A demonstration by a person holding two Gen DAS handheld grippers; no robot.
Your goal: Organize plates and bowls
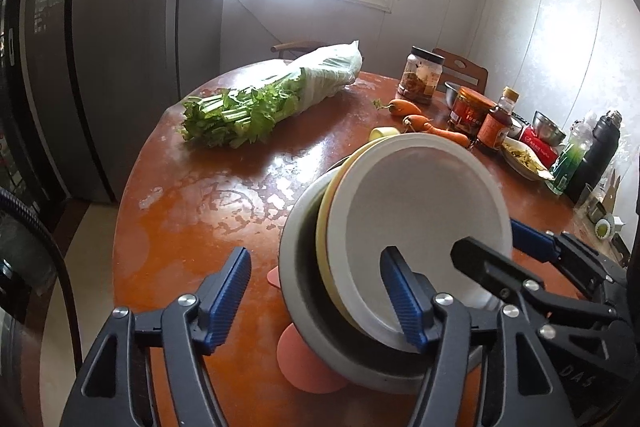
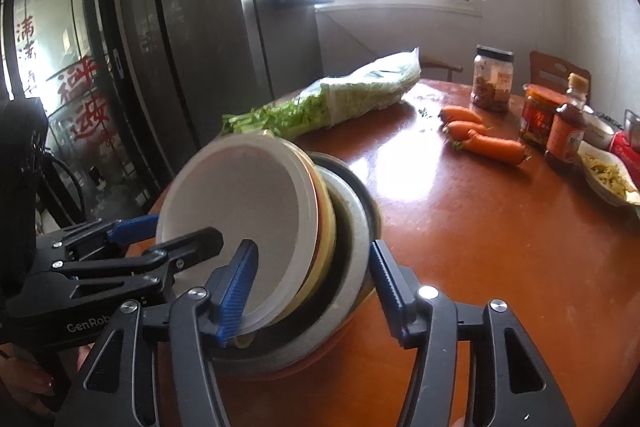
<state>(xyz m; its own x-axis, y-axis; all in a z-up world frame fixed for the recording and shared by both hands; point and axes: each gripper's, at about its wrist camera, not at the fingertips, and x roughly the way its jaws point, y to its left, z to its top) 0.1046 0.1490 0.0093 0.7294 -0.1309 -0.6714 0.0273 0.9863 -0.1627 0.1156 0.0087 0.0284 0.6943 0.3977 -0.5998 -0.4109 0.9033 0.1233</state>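
A white plate (image 1: pixel 424 211) leans tilted on a yellow plate (image 1: pixel 325 227) inside a grey metal bowl (image 1: pixel 304 291), stacked over a pink dish (image 1: pixel 304 367) near the tabletop's (image 1: pixel 192 211) front edge. The left gripper (image 1: pixel 320 299) and right gripper (image 2: pixel 312 291) each straddle the stack's rim, jaws fairly wide, pads not pressing. Celery (image 1: pixel 248 107) and carrots (image 2: pixel 480 139) lie toward the far edge
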